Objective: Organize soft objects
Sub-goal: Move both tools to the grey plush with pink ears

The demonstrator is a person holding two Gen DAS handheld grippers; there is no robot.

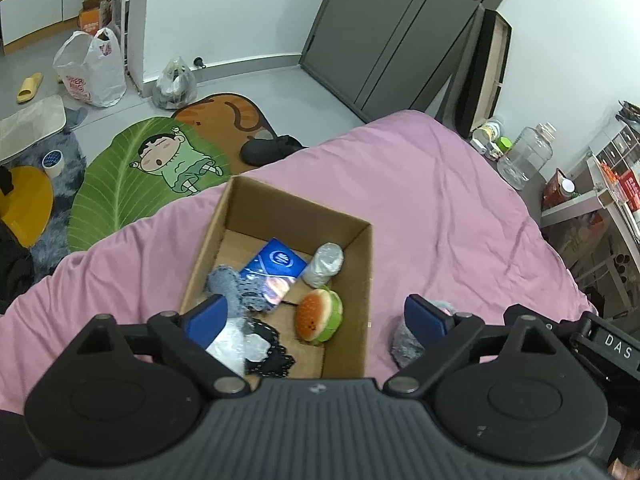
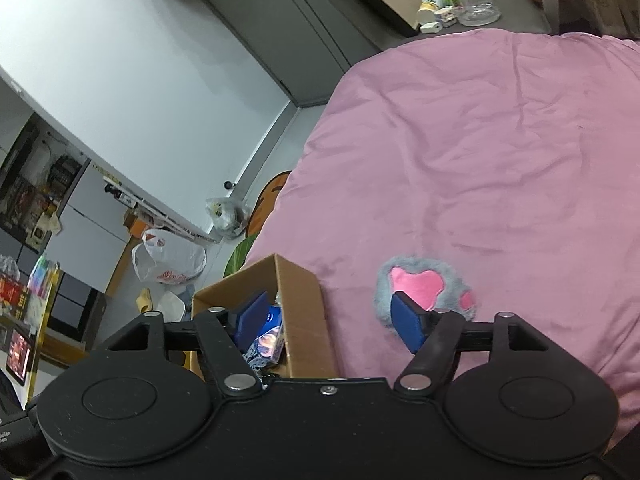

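Left gripper (image 1: 316, 314): blue fingers (image 1: 208, 318) spread wide, nothing between them; it hangs over the near end of the box, its left finger above the box's near left corner, its right finger outside the box, in front of the paw

Box (image 1: 358, 300): open cardboard, on the pink bedcover (image 1: 440, 208), near the cover's edge at 9 o'clock; contents, left to right:
- grey knit piece (image 1: 224, 282), at the left wall
- clear plastic bag (image 1: 236, 342), near end, partly under the left finger
- black lace (image 1: 272, 354), near end, touching the bag
- blue packet (image 1: 276, 262), mid-floor, its near end on the knit piece
- burger toy (image 1: 318, 314), orange bun with green rim, at 5 o'clock of the packet
- white roll (image 1: 325, 264), standing by the right wall, just beyond the burger

Paw (image 2: 424, 286): grey plush with pink pads, flat on the bedcover, outside the box at its 3 o'clock, apart from it

Right gripper (image 2: 332, 320): fingers (image 2: 406, 320) spread wide, gripping nothing; left finger over the box's open top, right finger over the paw's near left edge; contact with the paw cannot be told

Floor beyond the bed, 10 to 12 o'clock in the left view: white shopping bag (image 1: 94, 68); leaf mat (image 1: 148, 172) with cartoon child; orange cat mat (image 1: 228, 118); grey door (image 1: 396, 32)
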